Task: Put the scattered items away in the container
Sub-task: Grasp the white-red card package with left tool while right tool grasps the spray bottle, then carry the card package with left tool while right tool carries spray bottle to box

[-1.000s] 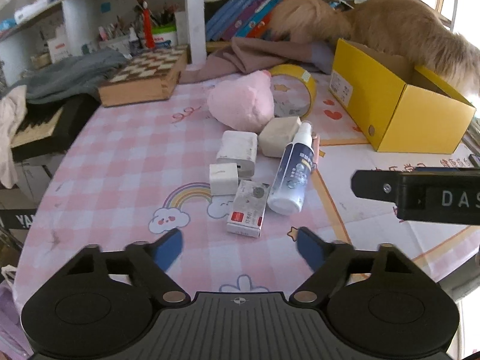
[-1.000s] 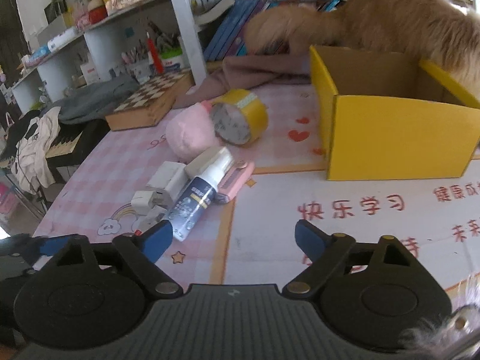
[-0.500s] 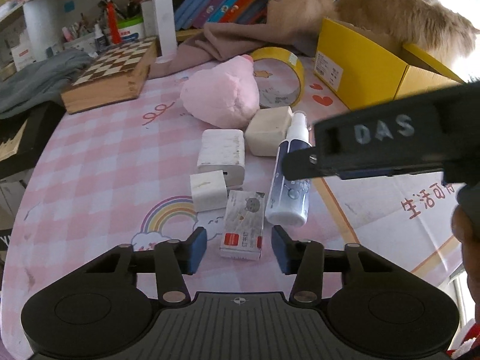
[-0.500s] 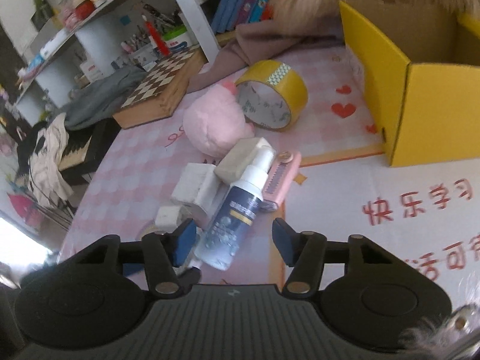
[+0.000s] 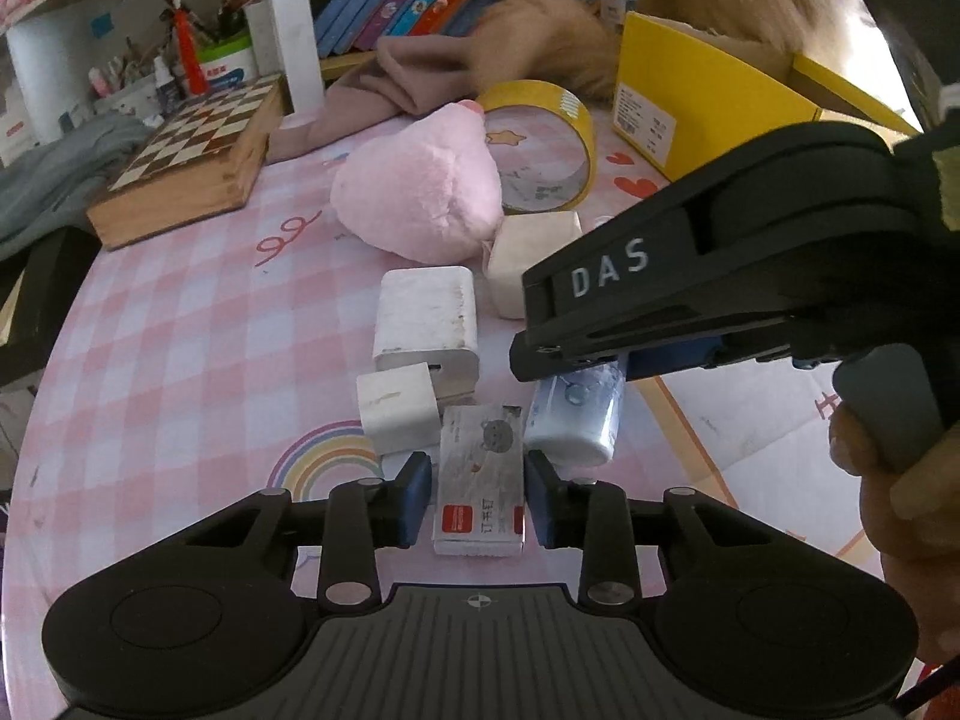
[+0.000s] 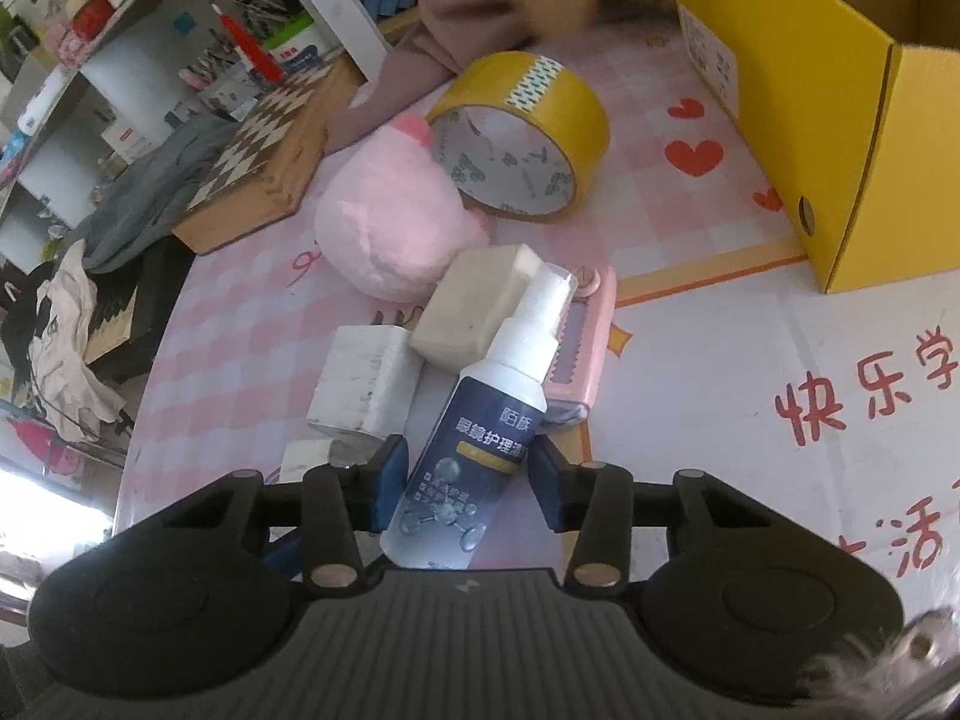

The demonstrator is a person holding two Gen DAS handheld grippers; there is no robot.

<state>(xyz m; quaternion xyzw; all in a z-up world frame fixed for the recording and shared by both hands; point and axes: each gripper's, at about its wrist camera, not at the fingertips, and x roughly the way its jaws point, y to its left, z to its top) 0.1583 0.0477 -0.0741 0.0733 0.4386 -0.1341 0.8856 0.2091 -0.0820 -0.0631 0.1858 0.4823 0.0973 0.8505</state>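
Left gripper (image 5: 478, 495), bottom centre of its own view, is sitting narrowed onto the small flat white card box with a red label (image 5: 480, 483), blue pads against both long edges; gripping across the short width looks right for lifting a thin box flat off the cloth; right gripper (image 6: 470, 483), bottom centre of the right wrist view, is closing around the white spray bottle with a dark blue label (image 6: 474, 426), bottle body lying between the pads, left pad looking in contact, right pad not clearly pressing yet; grabbing the fat lower body rather than the thin nozzle seems the steadier choice; both grips are happening side by side, so the right tool is crowding the right half of the left view; open yellow cardboard box (image 6: 840, 120), the container, is waiting in the upper right, well apart from the cluster; still scattered mid-frame: pink plush toy (image 6: 390, 228), yellow tape roll (image 6: 528, 114), cream rectangular block (image 6: 474, 306), white charger cube (image 6: 366, 384), pink flat comb case (image 6: 585, 342) just beside the bottle; surface is a pink checked tablecloth (image 5: 180, 330) with rainbow and heart prints; wooden chessboard box (image 5: 192, 162) is lying upper left; shelves with books and pens are running along the top; tan furry animal is sitting behind the box, blurred.
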